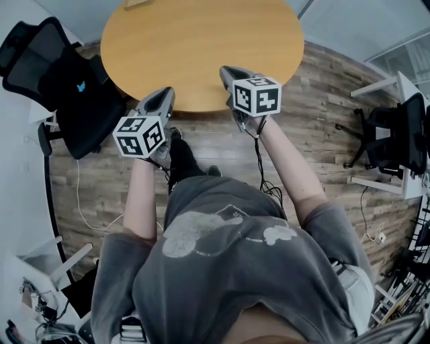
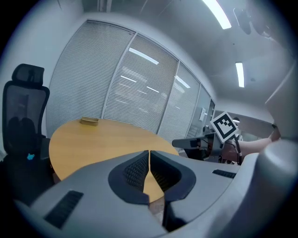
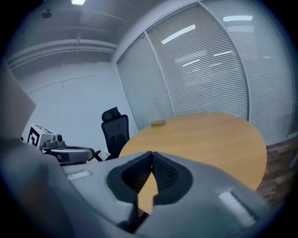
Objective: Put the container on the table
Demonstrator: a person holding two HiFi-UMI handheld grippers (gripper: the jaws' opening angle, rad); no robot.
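A small flat tan container [image 1: 136, 3] lies at the far edge of the round wooden table [image 1: 201, 40]; it also shows far off in the left gripper view [image 2: 89, 121] and the right gripper view [image 3: 158, 123]. My left gripper [image 1: 168, 93] hangs at the table's near edge, jaws shut on nothing [image 2: 149, 152]. My right gripper [image 1: 225, 70] reaches slightly over the near edge, also shut and empty [image 3: 152, 153]. Both are far from the container. Each gripper appears in the other's view: the right one [image 2: 188, 142] and the left one [image 3: 70, 152].
A black office chair [image 1: 60, 67] stands left of the table. Another chair [image 1: 396, 134] and a white desk [image 1: 393, 84] are at the right. Cables [image 1: 80, 201] trail on the wood floor. Window blinds [image 2: 135, 93] line the wall behind the table.
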